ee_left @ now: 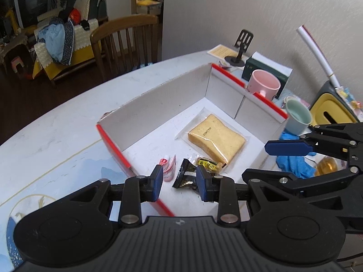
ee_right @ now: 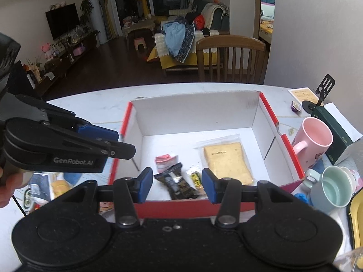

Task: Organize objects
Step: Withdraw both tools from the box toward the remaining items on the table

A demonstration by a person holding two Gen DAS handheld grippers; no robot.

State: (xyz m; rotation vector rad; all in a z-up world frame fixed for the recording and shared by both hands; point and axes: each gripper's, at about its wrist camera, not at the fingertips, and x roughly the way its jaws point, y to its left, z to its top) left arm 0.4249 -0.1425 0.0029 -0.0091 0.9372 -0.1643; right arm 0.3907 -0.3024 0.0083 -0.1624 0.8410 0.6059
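A white box with red rims (ee_left: 156,97) (ee_right: 195,113) stands on the table. Inside lie a wrapped bread slice (ee_left: 216,137) (ee_right: 226,162), a black snack packet (ee_left: 186,176) (ee_right: 175,182), a small yellow packet (ee_left: 207,164) (ee_right: 195,178) and a pink-and-white sachet (ee_left: 169,166) (ee_right: 165,159). My left gripper (ee_left: 180,182) is open and empty above the box's near corner. My right gripper (ee_right: 175,185) is open and empty above the near rim. Each gripper shows from the side in the other's view: the right (ee_left: 288,147), the left (ee_right: 99,133).
To the right of the box stand a pink mug (ee_left: 263,83) (ee_right: 312,139), a pale green cup (ee_left: 297,116) (ee_right: 333,185), a dark green box (ee_left: 249,66) (ee_right: 335,133), a black phone stand (ee_left: 240,47) and a yellow container (ee_left: 331,108). A blue cloth (ee_left: 292,161) lies nearby. A wooden chair (ee_right: 229,56) stands beyond the table.
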